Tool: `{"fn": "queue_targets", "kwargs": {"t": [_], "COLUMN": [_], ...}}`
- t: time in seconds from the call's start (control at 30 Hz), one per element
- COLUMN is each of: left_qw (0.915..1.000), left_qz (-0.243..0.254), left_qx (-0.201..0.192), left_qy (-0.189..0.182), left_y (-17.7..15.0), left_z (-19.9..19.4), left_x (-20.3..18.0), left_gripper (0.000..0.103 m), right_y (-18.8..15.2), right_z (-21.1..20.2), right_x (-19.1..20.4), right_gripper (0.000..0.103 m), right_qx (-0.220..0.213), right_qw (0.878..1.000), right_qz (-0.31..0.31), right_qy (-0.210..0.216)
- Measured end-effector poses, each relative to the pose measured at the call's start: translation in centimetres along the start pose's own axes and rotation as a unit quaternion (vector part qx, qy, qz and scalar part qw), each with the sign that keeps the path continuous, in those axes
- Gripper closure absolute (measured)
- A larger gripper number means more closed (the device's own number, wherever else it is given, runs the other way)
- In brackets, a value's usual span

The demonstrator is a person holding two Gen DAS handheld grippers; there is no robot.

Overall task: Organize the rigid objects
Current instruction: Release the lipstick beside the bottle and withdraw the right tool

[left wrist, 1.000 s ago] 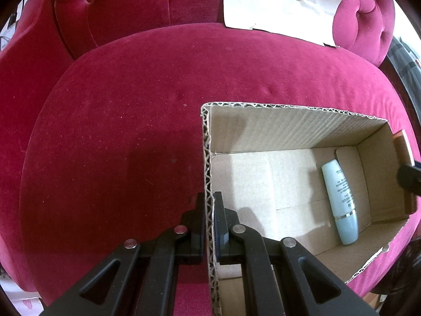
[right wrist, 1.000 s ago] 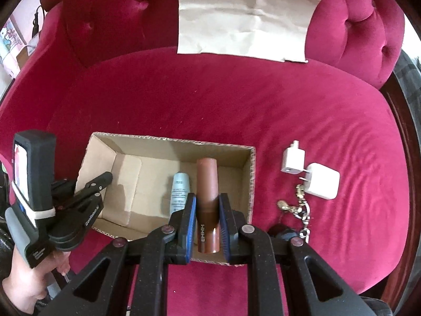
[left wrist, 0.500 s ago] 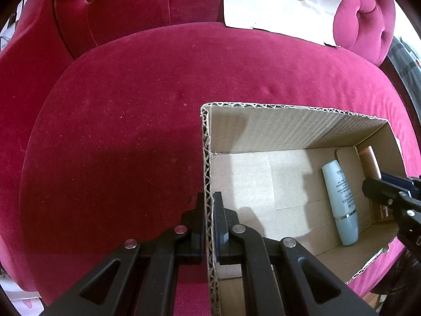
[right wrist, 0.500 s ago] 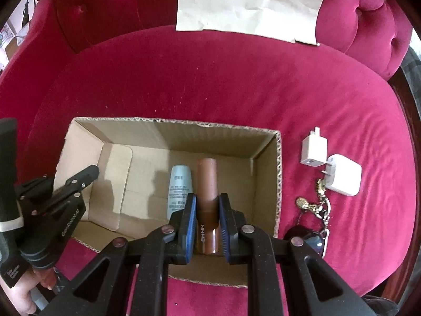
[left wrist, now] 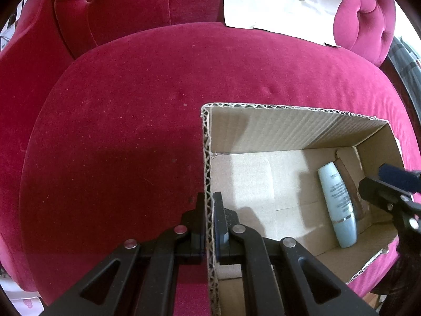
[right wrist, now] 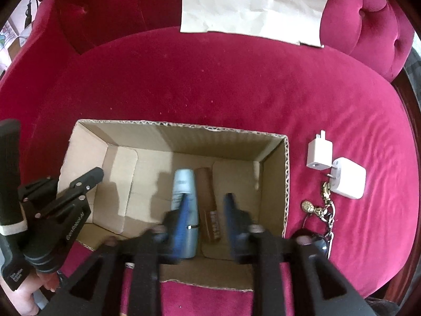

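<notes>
Releasing: right gripper (right wrist: 205, 212) fingers are opening around the brown tube (right wrist: 208, 210); left gripper (left wrist: 209, 223) fingers clamp the box (left wrist: 206, 158) wall at 9 o'clock. Withdraw straight up.

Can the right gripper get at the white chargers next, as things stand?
Probably yes. The right gripper is opening over the brown tube in the box; the small charger and big charger lie uncovered on the seat right of the box wall.

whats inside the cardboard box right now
Inside the cardboard box lie a pale blue tube and a brown tube, side by side. The right tongs cover their near ends.
</notes>
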State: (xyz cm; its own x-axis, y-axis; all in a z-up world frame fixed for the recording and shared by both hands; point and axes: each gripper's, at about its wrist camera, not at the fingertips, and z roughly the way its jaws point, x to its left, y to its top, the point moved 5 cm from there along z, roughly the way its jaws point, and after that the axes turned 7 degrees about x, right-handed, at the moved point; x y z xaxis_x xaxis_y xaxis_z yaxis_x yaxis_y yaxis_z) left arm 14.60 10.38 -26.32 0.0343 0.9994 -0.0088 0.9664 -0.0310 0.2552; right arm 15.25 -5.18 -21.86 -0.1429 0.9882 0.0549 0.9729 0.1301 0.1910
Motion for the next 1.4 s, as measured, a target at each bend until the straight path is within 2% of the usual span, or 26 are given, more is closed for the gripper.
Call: {"fn": "queue_targets", "kwargs": {"t": [0.03, 0.07, 0.13, 0.17, 0.2, 0.23, 0.73, 1.4], "left_qw": [1.0, 1.0, 1.0, 1.0, 1.0, 1.0, 1.0, 1.0], "left_qz": [0.0, 0.0, -0.001, -0.001, -0.001, -0.001, -0.003, -0.003], "left_qx": [0.0, 0.0, 0.001, 0.0, 0.001, 0.0, 0.0, 0.0], "left_qy": [0.0, 0.001, 0.001, 0.0, 0.0, 0.0, 0.001, -0.001], "left_y": [0.0, 0.0, 0.0, 0.0, 0.0, 0.0, 0.1, 0.1], "left_z": [0.0, 0.0, 0.0, -0.1, -0.1, -0.1, -0.1, -0.3], "left_x": [0.0, 0.0, 0.0, 0.0, 0.0, 0.0, 0.1, 0.1], "left_gripper": [0.098, 0.098, 0.098, 0.098, 0.098, 0.098, 0.098, 0.098], "right_y": [0.0, 0.1, 0.1, 0.2, 0.3, 0.3, 0.8, -0.5], "right_z": [-0.3, -0.6, -1.0, -1.2, -1.4, -1.4, -3.0, -6.0], "right_x": [0.0, 0.0, 0.0, -0.1, -0.1, 0.1, 0.0, -5.9], "right_gripper": [0.042, 0.039, 0.018, 0.011, 0.005, 0.003, 0.0, 0.0], "right_qx": [-0.007, -0.012, -0.017, -0.02, -0.021, -0.02, -0.038, -0.041], "right_qw": [1.0, 1.0, 1.0, 1.0, 1.0, 1.0, 0.999, 0.998], "right_qz": [0.0, -0.001, -0.003, -0.005, -0.008, -0.014, -0.004, 0.029], "right_qy": [-0.002, -0.003, -0.007, -0.005, -0.005, 0.001, -0.016, -0.044]}}
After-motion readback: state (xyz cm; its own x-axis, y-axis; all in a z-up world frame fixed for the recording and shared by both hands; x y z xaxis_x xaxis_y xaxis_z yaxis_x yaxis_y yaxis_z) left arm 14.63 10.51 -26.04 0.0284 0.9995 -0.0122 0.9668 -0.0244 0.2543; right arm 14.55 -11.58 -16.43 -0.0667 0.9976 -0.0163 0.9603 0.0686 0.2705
